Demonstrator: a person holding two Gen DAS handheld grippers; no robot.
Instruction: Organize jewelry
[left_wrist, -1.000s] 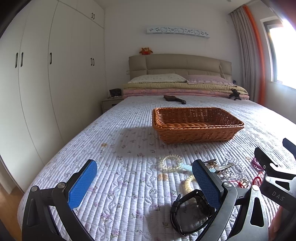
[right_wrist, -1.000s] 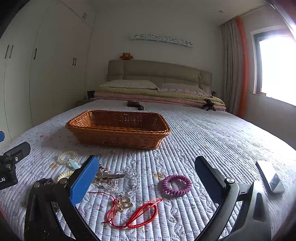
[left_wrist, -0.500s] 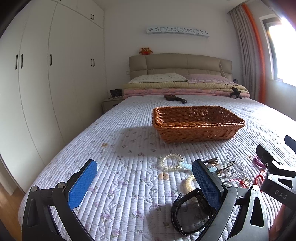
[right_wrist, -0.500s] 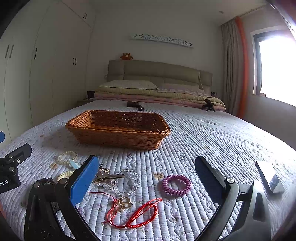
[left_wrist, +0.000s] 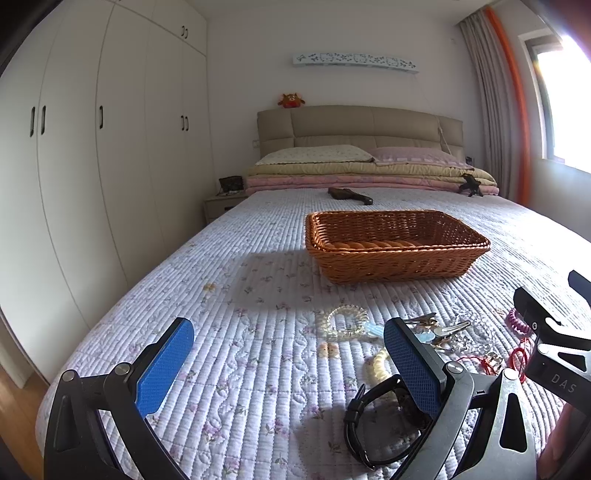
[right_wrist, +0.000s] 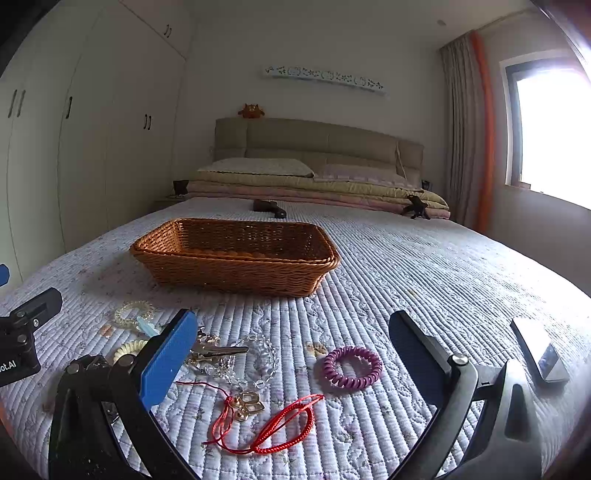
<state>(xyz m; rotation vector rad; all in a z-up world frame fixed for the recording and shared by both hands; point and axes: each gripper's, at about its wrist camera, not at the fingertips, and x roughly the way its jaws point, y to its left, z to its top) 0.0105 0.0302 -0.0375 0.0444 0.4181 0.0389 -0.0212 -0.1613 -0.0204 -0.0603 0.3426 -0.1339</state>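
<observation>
A brown wicker basket stands in the middle of the quilted bed; it looks empty. Jewelry lies in front of it: a clear spiral band, a cream spiral band, a black watch, metal hair clips, a crystal bracelet, a purple spiral band and a red cord with a gold charm. My left gripper is open and empty above the quilt, left of the pile. My right gripper is open and empty above the red cord and purple band.
A phone-like device lies on the quilt at the right. A dark object and folded bedding with pillows lie beyond the basket. White wardrobes line the left wall, a window the right.
Both views have shifted only slightly. Both grippers stay open and no jewelry has moved.
</observation>
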